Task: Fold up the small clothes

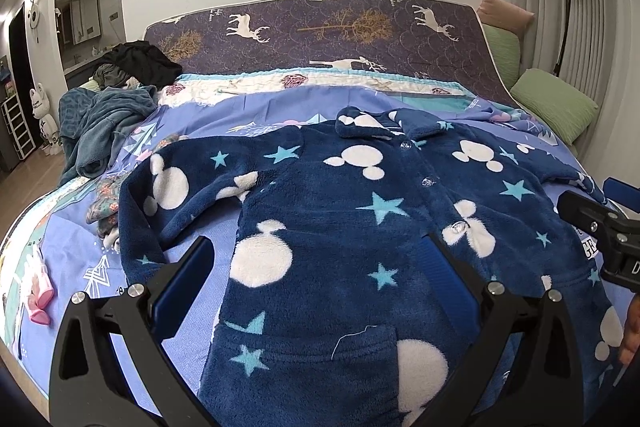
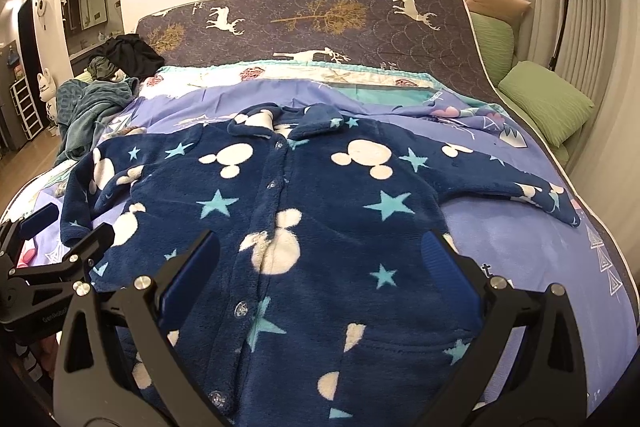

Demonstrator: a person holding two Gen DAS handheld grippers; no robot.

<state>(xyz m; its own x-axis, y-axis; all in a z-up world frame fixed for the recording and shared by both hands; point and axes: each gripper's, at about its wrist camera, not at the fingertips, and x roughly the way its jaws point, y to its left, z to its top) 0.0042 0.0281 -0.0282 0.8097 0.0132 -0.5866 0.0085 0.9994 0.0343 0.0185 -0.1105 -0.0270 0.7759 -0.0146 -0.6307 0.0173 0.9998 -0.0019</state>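
Observation:
A small navy fleece pyjama top [image 1: 340, 211] [image 2: 312, 195] with white mouse heads and teal stars lies flat and buttoned on the bed, collar at the far end, both sleeves spread out. My left gripper [image 1: 318, 247] hovers open over its lower left half, nothing between the blue pads. The right gripper [image 2: 320, 247] stands open above the lower right half, also holding nothing. In the left wrist view the right gripper [image 1: 600, 211] shows at the right edge; in the right wrist view the left gripper [image 2: 60, 227] shows at the left edge.
The bed has a lilac patterned sheet [image 2: 520, 239] and a dark deer-print mattress [image 1: 320, 31] behind. A grey-blue garment [image 1: 104, 123] and dark clothes [image 1: 140, 61] are heaped at the far left. Small floral clothes [image 1: 104, 211] and a pink item [image 1: 40, 291] lie left. Green pillows [image 2: 544, 103] sit right.

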